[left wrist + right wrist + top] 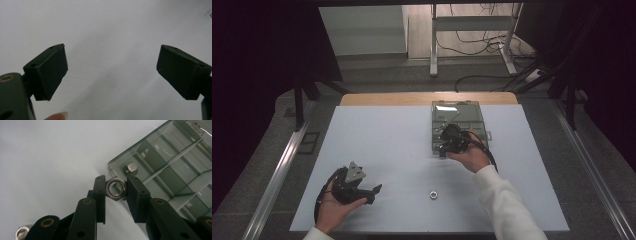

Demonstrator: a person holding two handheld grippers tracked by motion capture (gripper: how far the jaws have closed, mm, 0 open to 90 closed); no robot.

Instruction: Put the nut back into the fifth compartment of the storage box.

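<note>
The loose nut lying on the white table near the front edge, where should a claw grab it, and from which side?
Grip the loose nut across two opposite flat sides of its hexagon, coming straight down from above. It lies flat on the white table, hole up, so its low sides are the only faces to pinch. The open left claw is nearest. The right claw already holds another nut this way.

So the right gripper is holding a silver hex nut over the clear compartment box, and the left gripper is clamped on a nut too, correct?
Not quite. The left gripper is open and empty over the white table, as the left gripper view shows. The right gripper does hold the silver hex nut by the clear compartment box.
</note>
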